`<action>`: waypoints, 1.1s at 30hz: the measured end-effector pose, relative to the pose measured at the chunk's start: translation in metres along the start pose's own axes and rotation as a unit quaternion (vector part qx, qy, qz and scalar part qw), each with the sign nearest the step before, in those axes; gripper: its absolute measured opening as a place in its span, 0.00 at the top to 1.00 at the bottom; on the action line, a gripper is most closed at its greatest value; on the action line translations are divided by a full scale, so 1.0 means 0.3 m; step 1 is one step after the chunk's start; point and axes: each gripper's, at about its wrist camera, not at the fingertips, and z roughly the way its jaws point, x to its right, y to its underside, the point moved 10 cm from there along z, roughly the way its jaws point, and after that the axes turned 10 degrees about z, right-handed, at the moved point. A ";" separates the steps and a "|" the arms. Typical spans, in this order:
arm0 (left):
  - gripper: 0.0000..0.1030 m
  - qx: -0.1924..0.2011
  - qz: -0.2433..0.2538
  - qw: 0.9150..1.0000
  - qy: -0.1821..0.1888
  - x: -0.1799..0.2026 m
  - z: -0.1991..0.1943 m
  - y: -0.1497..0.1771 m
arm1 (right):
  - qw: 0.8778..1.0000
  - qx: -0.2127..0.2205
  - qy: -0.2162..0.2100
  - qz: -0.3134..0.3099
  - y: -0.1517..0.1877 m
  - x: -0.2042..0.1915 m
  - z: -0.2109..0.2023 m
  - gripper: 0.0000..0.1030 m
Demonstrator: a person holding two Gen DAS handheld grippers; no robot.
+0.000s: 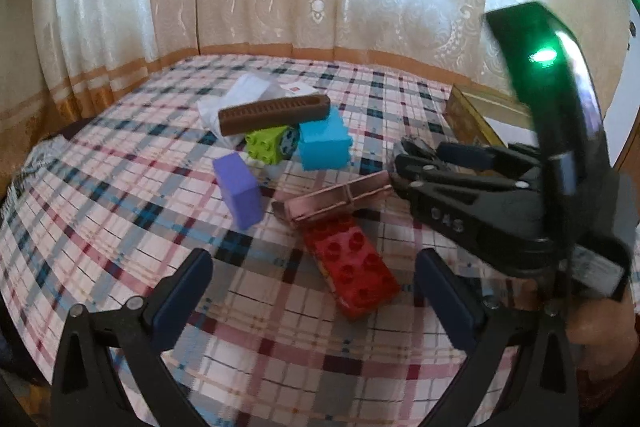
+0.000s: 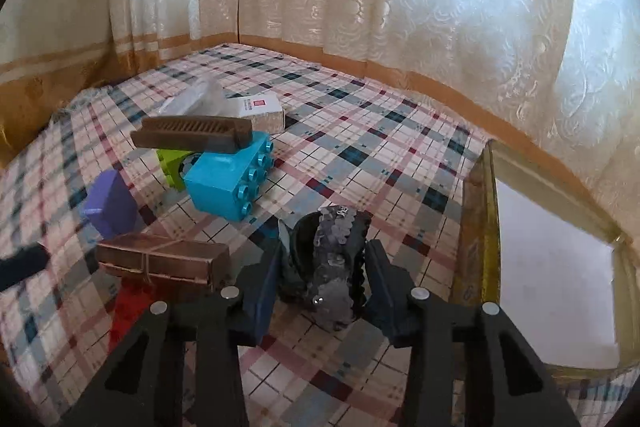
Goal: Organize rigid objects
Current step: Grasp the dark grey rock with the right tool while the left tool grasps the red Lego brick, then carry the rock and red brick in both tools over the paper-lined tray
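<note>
1. The left claw (image 1: pixel 314 281) is seen with its jaws set wide apart and nothing between them, above the checked cloth (image 1: pixel 120 227) of the desk; the red studded brick (image 1: pixel 352 267) lies flat just ahead of it, between the two fingers in the left wrist view.
2. A purple block (image 1: pixel 240 191) is seen left of the brick, and a brown flat box (image 1: pixel 336 201) rests on the brick's far end.
3. Further back, a brown ribbed bar (image 1: pixel 274 115) is laid across a green brick (image 1: pixel 266 145) and a blue studded brick (image 1: pixel 324 143).
4. The right claw (image 2: pixel 322 267) is clamped on a dark sequined item (image 2: pixel 332 247), which is held between its blue pads just above the cloth.
5. A gold-rimmed box (image 2: pixel 486 227) is found right of that claw, just beside it.
6. The letters "DAS" can be read on the right claw's body in the left wrist view; the red mark on a white packet (image 2: pixel 256 105) is too small to read.
</note>
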 end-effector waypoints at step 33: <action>0.70 0.020 -0.021 0.998 0.056 -0.094 -0.048 0.052 | 0.981 0.088 -0.128 0.114 -0.066 0.092 -0.212 0.59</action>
